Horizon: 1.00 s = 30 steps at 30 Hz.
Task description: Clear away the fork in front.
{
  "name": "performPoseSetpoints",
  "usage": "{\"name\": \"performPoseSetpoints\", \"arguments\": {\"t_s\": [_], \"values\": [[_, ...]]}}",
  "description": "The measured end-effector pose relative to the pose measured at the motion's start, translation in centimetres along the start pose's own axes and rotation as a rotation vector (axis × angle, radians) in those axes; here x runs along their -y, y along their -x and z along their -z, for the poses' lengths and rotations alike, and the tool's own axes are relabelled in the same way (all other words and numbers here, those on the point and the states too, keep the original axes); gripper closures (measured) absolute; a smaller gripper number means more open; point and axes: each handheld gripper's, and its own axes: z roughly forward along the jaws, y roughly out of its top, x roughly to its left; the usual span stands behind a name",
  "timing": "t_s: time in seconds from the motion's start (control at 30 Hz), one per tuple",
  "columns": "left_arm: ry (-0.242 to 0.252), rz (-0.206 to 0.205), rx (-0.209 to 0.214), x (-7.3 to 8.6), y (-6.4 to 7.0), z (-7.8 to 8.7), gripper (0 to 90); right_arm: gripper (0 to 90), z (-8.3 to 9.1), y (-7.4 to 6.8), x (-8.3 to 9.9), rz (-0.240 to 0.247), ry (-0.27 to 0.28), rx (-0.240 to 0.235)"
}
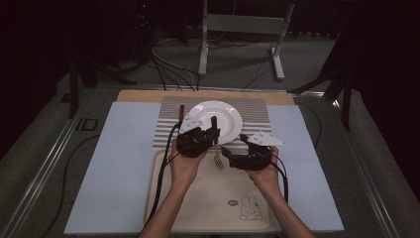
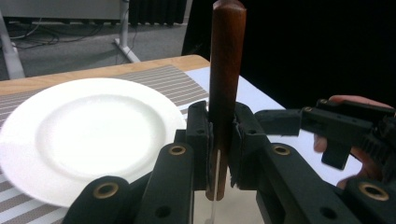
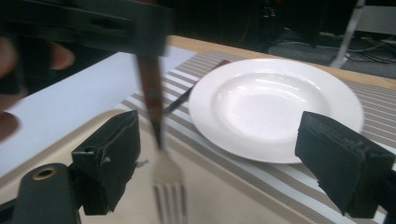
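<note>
Two claws are working this one, and the left claw (image 1: 214, 130) is doing the job right now: it's clamped tight on the brown wooden handle of a fork (image 1: 218, 157), jaws squeezed right up against the wood in the left gripper view (image 2: 227, 88). The fork hangs tines down, handle sticking up past the jaws, just off the near edge of the white plate (image 1: 225, 111), with the tines over the far end of the beige tray (image 1: 198, 198) with the bunny on it.

My read is that we're mid-carry. The fork is lifted off the tray and is probably headed for a spot beside the plate on the striped placemat (image 1: 257, 111). There's already another dark-handled utensil (image 3: 194, 88) lying on the mat on the other side of the plate, though I can't tell what kind it is. So the next move, I'd guess, is swinging the fork out to the bare side of the plate, tipping it from upright to flat, and lowering it before letting go. Dropping it from that vertical hang would make it clatter against the plate rim.

The right claw (image 1: 229, 154) sits just beside the fork, on the tray side of the plate, jaws spread wide with nothing in them. In the right gripper view (image 3: 219, 163) the tines (image 3: 169, 198) dangle between its pads without touching them. It could be lining up for a handoff, hard to say.

Pose-wise, both forearms come in low over the tray. The left hand (image 1: 184, 166) is cupped under its claw, which points toward the plate, and the right hand (image 1: 265, 173) is angled inward toward the fork.
</note>
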Motion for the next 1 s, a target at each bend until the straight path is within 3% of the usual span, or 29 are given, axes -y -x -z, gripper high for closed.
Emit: {"name": "performPoseSetpoints", "arguments": {"t_s": [0.27, 0.63, 0.9, 1.0], "values": [[-0.004, 0.014, 0.003, -0.6, -1.7, 2.2, 80.3, 13.5, 1.6, 1.6, -0.4, -0.008, 0.035, 0.065], [-0.018, 0.045, 0.022, -0.8, -4.3, 5.2, 80.3, 13.2, 4.4, 4.4, 0.7, -0.045, 0.050, 0.137], [-0.062, 0.037, 0.028, -0.6, -5.6, 7.1, 80.3, 13.2, 5.4, 6.0, 1.0, -0.081, 0.068, 0.182], [-0.082, 0.034, 0.037, -0.4, -5.9, 7.9, 80.3, 13.2, 5.6, 6.1, 1.0, -0.074, 0.071, 0.194]]}}
